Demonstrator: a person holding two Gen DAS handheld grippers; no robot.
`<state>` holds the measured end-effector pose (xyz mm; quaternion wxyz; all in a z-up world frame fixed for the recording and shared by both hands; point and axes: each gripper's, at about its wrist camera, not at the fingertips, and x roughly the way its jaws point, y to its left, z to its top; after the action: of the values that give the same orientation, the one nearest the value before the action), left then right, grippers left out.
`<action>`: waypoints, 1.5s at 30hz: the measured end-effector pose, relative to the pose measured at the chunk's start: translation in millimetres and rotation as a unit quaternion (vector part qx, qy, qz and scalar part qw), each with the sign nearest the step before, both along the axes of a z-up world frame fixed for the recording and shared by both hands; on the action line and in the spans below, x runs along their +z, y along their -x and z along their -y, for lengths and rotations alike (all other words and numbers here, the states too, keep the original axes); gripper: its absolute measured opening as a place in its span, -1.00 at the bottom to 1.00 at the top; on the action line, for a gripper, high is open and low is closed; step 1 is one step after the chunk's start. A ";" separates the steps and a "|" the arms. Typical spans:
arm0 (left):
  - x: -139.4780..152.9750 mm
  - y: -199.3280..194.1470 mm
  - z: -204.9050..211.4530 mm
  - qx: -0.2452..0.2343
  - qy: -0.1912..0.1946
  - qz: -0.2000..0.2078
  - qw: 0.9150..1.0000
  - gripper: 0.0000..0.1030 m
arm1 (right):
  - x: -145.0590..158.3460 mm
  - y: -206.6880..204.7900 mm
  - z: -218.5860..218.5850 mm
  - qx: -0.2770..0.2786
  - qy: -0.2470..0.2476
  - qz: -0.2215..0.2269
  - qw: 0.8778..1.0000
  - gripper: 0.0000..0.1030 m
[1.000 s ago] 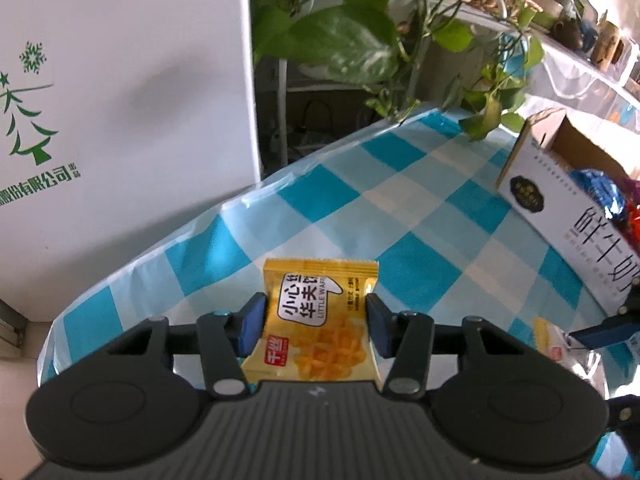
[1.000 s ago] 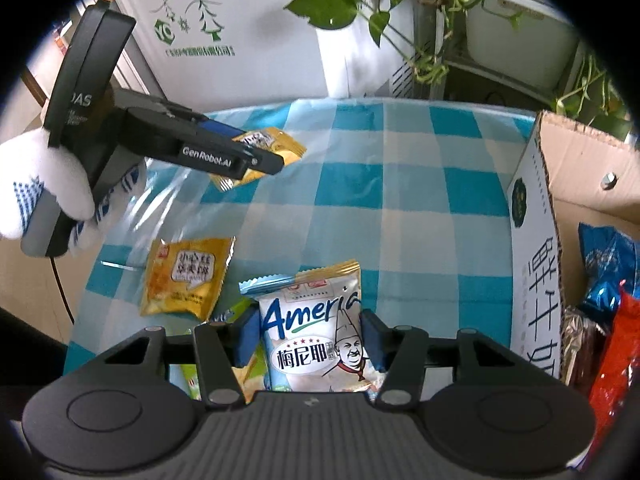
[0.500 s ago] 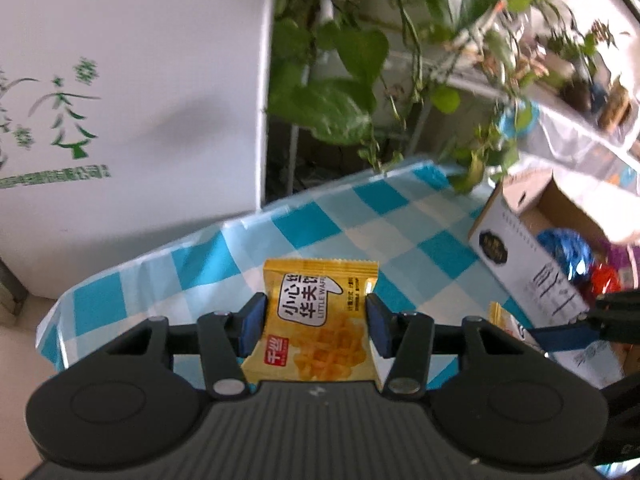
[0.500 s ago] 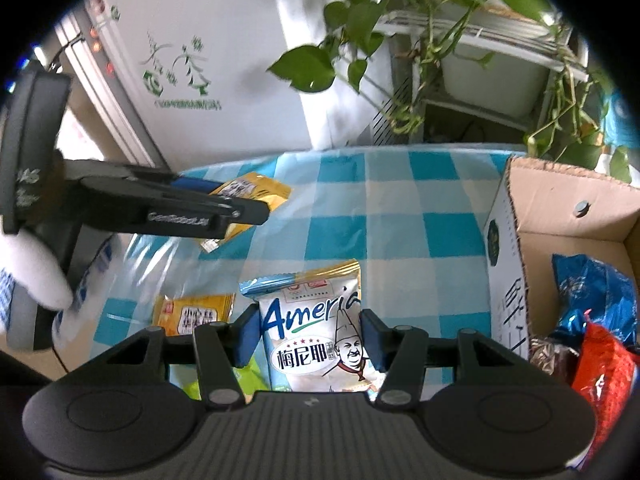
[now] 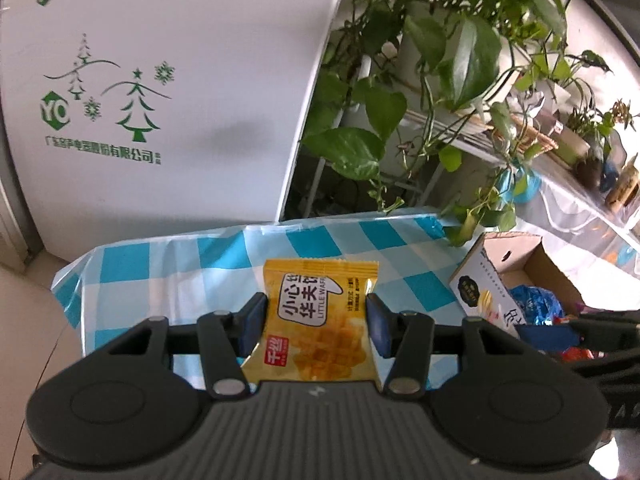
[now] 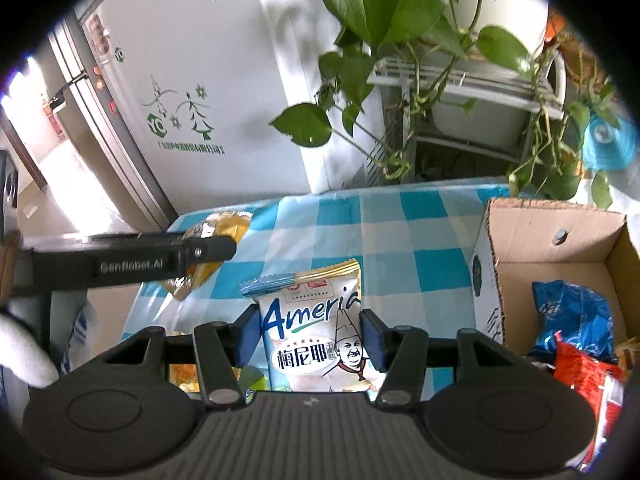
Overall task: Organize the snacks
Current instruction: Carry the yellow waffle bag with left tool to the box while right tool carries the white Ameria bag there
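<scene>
The left gripper (image 5: 316, 322) pinches a yellow waffle snack packet (image 5: 318, 320) between its blue fingers (image 5: 252, 322), holding it upright in the air above the counter (image 5: 224, 256), which is covered with a blue-and-white checked cloth. The right gripper (image 6: 310, 338) likewise clamps a white snack bag (image 6: 316, 332) printed with a chef's figure, its fingers (image 6: 374, 338) pressing both side edges of the bag. To the right stands an open cardboard box (image 6: 560, 240) on the counter; inside it lie a blue wrapper (image 6: 572, 316) and a red packet (image 6: 588, 376). In the right wrist view, the left gripper reaches in from the left with the yellow packet partly showing behind it, and a white-gloved hand (image 6: 24, 352) appears at the left edge. Below the right gripper, more snack packets (image 6: 184, 376) lie on the counter, partly hidden. Behind the counter stand a white appliance (image 5: 160, 92) with green tree logos and trailing green plants (image 5: 440, 60).
</scene>
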<state>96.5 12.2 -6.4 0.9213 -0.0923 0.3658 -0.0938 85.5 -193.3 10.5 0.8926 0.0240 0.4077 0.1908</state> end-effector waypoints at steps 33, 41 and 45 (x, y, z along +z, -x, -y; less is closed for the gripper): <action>31.7 46.9 119.5 -0.066 0.024 0.061 0.996 0.01 | 56.8 29.3 128.6 -0.137 -0.049 0.097 0.985 0.16; 33.7 39.4 170.5 -0.108 0.059 0.061 0.990 0.01 | 57.2 33.9 168.2 -0.202 -0.066 0.097 0.972 0.16; 26.2 38.5 193.8 -0.131 0.063 0.050 0.988 0.01 | 54.8 33.1 177.3 -0.229 -0.067 0.090 0.967 0.16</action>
<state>58.0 -181.6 19.8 0.9103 -0.0970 0.3220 -0.2415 52.4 -370.6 65.3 0.9418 0.1591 0.2959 0.0095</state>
